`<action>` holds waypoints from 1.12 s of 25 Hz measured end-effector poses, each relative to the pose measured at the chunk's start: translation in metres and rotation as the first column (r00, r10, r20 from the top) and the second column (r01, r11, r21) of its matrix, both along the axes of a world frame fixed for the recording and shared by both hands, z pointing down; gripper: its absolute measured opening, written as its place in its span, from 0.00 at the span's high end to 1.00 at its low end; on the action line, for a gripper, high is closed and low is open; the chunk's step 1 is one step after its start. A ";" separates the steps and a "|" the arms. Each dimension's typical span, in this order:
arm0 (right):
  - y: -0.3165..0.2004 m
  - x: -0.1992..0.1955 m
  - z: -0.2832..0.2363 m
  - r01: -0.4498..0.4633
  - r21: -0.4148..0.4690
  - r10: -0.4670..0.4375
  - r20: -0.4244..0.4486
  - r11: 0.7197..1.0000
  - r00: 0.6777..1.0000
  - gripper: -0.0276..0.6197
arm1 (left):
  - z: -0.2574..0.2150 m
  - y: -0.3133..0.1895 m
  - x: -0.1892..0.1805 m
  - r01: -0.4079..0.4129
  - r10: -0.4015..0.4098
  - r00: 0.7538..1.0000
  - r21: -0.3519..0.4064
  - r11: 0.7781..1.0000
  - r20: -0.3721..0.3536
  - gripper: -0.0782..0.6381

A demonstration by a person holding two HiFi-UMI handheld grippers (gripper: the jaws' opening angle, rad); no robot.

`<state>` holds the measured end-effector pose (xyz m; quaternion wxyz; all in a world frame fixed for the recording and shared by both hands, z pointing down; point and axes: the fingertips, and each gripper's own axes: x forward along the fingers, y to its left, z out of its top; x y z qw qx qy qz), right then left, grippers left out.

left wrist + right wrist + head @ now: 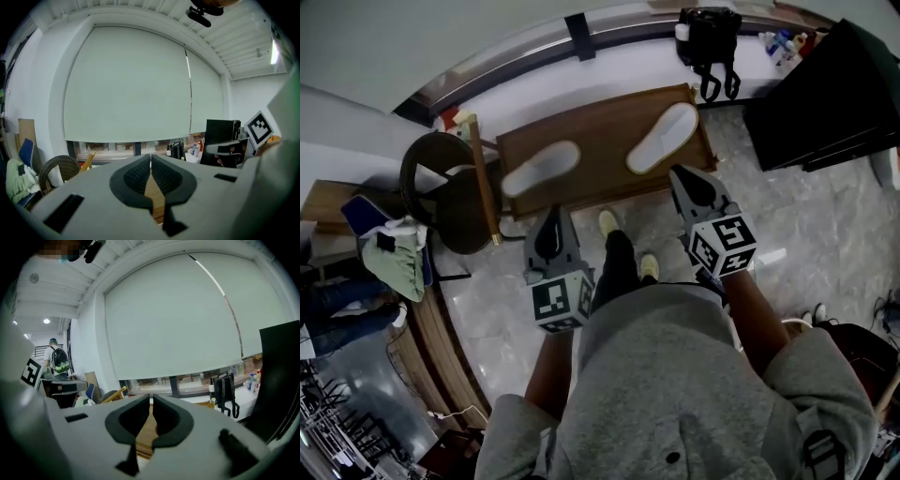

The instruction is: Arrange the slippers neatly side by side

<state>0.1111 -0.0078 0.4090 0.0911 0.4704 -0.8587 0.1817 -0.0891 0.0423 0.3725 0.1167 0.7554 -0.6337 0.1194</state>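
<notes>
Lying well apart on the low wooden tabletop, the two white slippers had not yet been brought together. The left slipper sat toward the tabletop's left end, its long axis running almost across the head view. The right slipper sat toward the right end and slanted more steeply up to the right, so the pair was not parallel. The left gripper hovered just short of the tabletop's near edge, with the left slipper directly ahead of it. The right gripper hung over the near right corner, with the right slipper's nearer end just beyond its tips. Each hand was the nearer one to its own slipper. Both grippers had their jaws pressed together with nothing between them — only wood showed through the gap behind the pads in the left gripper and right gripper views.
</notes>
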 end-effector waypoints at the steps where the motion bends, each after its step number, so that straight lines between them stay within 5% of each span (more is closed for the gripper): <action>1: -0.006 0.000 0.004 -0.007 -0.011 0.006 -0.009 1.000 1.000 0.90 | 0.001 -0.008 -0.001 -0.004 0.004 1.000 -0.003 1.000 -0.001 0.86; 18: -0.096 0.004 0.060 -0.132 -0.115 0.122 -0.087 0.985 0.989 0.90 | 0.030 -0.105 -0.029 -0.044 0.042 0.998 -0.070 0.997 -0.037 0.86; 28: -0.113 0.014 0.118 -0.252 -0.293 0.231 -0.105 0.922 0.967 0.88 | 0.038 -0.140 -0.046 -0.089 0.086 0.995 -0.079 0.993 -0.040 0.86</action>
